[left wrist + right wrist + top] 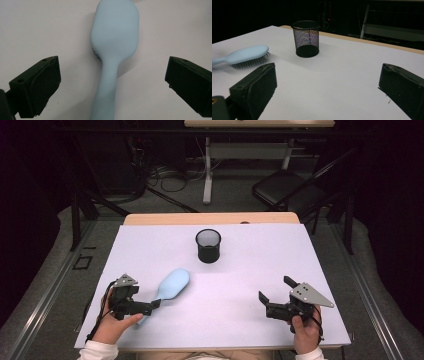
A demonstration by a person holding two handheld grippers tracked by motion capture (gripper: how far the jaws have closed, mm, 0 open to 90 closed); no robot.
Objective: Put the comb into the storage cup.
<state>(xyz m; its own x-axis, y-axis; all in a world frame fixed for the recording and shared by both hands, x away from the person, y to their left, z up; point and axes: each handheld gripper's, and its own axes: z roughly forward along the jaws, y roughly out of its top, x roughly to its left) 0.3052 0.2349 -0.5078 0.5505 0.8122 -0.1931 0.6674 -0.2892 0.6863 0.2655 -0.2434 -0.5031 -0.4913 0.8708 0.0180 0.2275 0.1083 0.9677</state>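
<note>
On the near left of the white table (150, 245) I see my left gripper (150, 307), held in the left hand (116, 324) close to the front edge. Its jaws stand wide apart, released, with nothing between the pads but the handle of the light blue hairbrush (171, 286) running up the middle of the gap. In the left gripper view the hairbrush (113, 50) lies back-up on the table, its handle reaching down between the two black jaws without touching either one, and a few dark bristles peek out at the left edge of the head. From above, the brush lies at a slant, head pointing away and to the right, handle toward my left hand.

Farther back, about at the table's middle, a black mesh cup (208, 245) stands upright, well apart from the brush. In the right gripper view the cup (306, 38) looks empty, and the brush (244, 57) rests bristles-down to its left.

At the near right, my right gripper (274, 296) hangs in the right hand (305, 332), jaws spread open and holding nothing, over bare table.
</note>
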